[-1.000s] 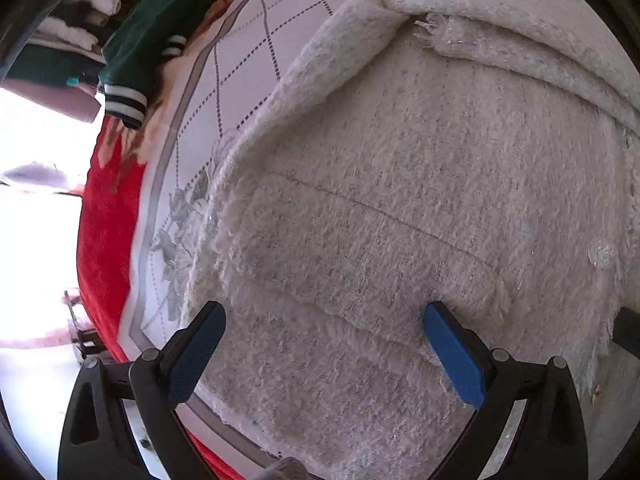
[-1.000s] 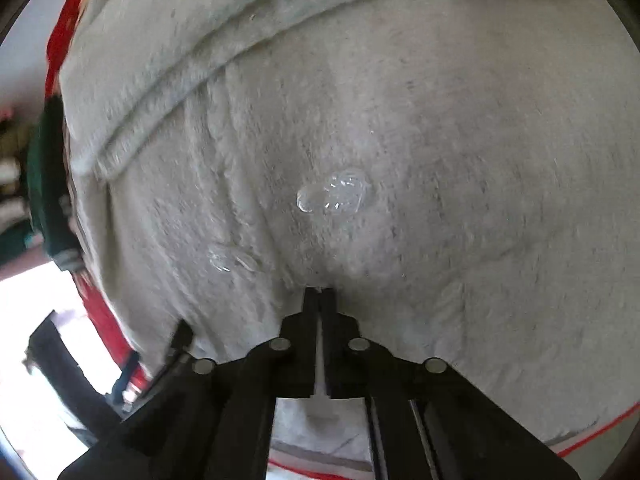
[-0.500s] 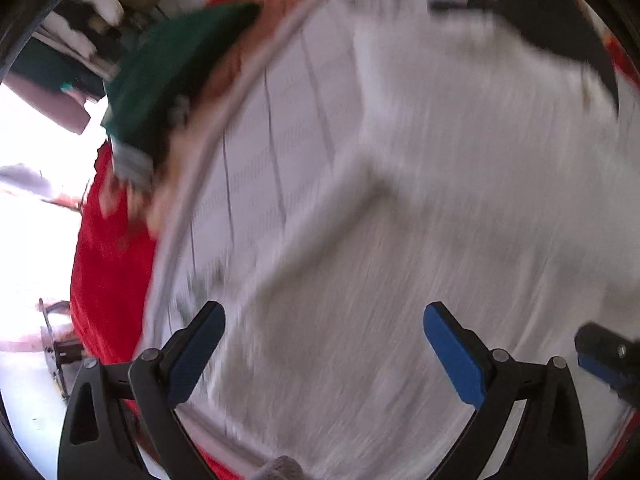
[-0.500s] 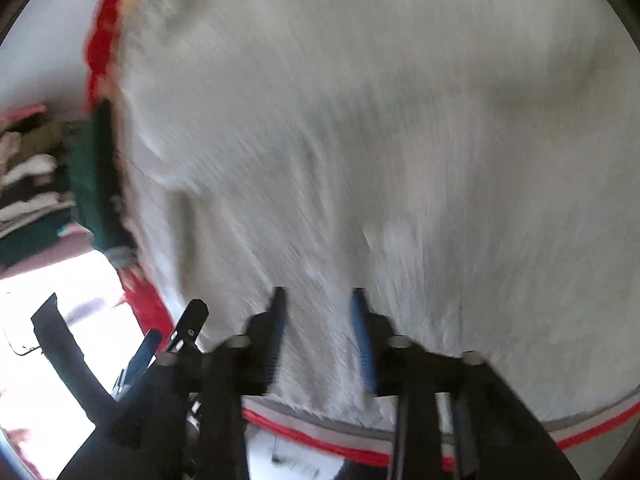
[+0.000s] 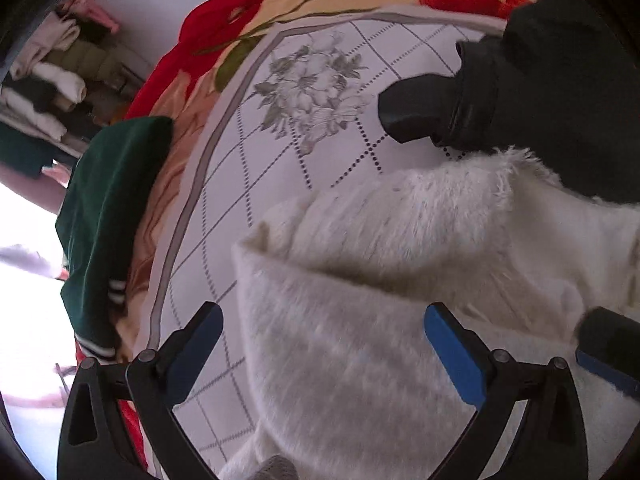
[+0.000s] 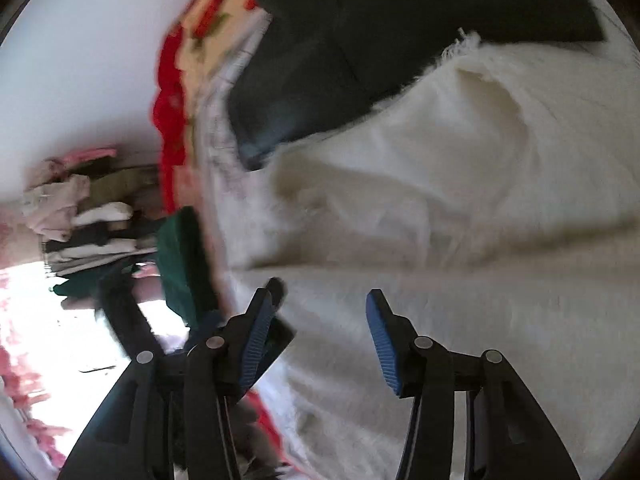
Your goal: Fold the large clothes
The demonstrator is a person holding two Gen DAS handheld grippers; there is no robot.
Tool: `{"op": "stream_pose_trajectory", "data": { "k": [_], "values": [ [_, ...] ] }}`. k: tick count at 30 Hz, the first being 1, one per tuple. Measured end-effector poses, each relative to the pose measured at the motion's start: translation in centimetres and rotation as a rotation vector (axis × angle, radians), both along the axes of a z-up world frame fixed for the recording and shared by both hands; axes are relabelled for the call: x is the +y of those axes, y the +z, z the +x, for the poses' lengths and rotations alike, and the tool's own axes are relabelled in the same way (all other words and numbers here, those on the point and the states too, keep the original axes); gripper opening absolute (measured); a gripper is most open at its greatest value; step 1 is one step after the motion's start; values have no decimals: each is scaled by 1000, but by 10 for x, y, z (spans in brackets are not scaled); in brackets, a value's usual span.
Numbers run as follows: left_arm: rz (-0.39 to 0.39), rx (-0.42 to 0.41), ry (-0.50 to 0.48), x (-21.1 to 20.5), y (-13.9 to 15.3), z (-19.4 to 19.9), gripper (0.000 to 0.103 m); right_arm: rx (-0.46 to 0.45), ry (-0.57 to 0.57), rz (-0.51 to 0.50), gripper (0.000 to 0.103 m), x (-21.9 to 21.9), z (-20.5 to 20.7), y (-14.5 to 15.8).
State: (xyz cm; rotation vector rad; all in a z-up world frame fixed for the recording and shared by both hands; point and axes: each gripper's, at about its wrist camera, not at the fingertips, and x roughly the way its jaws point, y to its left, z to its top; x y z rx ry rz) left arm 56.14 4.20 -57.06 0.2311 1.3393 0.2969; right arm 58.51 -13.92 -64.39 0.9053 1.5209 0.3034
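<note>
A fuzzy white garment (image 5: 380, 320) lies folded on the bed and fills the lower right of the left wrist view. It also shows in the right wrist view (image 6: 460, 220), rumpled, with a frayed edge at the top. My left gripper (image 5: 324, 340) is open and empty, raised above the garment's left edge. My right gripper (image 6: 320, 328) is open and empty above the garment. A tip of the right gripper (image 5: 608, 344) shows at the right edge of the left wrist view.
A black garment (image 5: 560, 92) lies beyond the white one; it also shows in the right wrist view (image 6: 360, 40). A folded green garment (image 5: 108, 220) sits at the bed's left edge. The bed cover (image 5: 280, 140) is white with a grid, on a red floral blanket (image 5: 224, 20). Stacked clothes (image 5: 52, 80) stand on shelves at far left.
My right gripper was shut on the white garment, then opened and let it go. Both grippers have lifted and pulled back, so more of the bed and the black garment show.
</note>
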Motion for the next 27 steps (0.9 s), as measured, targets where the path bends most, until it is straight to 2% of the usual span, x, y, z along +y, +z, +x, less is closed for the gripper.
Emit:
{"op": "stream_pose_trajectory", "data": {
  "k": [5, 10, 11, 12, 13, 16, 20, 23, 27],
  "values": [
    [11, 54, 20, 2, -33, 4, 103, 54, 99, -101, 51, 12, 20, -42],
    [-15, 47, 56, 8, -39, -4, 103, 33, 252, -121, 51, 44, 29, -58],
    [-15, 44, 55, 9, -39, -4, 103, 28, 269, -125, 47, 49, 32, -59],
    [-13, 45, 58, 8, -39, -3, 103, 13, 278, -140, 38, 53, 33, -58],
    [-13, 46, 61, 8, -38, -3, 103, -1, 297, -153, 8, 59, 34, -59],
    [-12, 40, 65, 14, -29, 0, 103, -27, 303, -196, 6, 65, 34, -57],
    [-16, -18, 68, 23, -6, -3, 103, -91, 258, -255, 6, 63, 37, -35],
    [-31, -23, 86, 30, -1, -3, 103, -150, 227, -288, 5, 65, 39, -17],
    [-35, -27, 98, 36, 1, -2, 103, -184, 186, -310, 5, 54, 48, -1]
  ]
}}
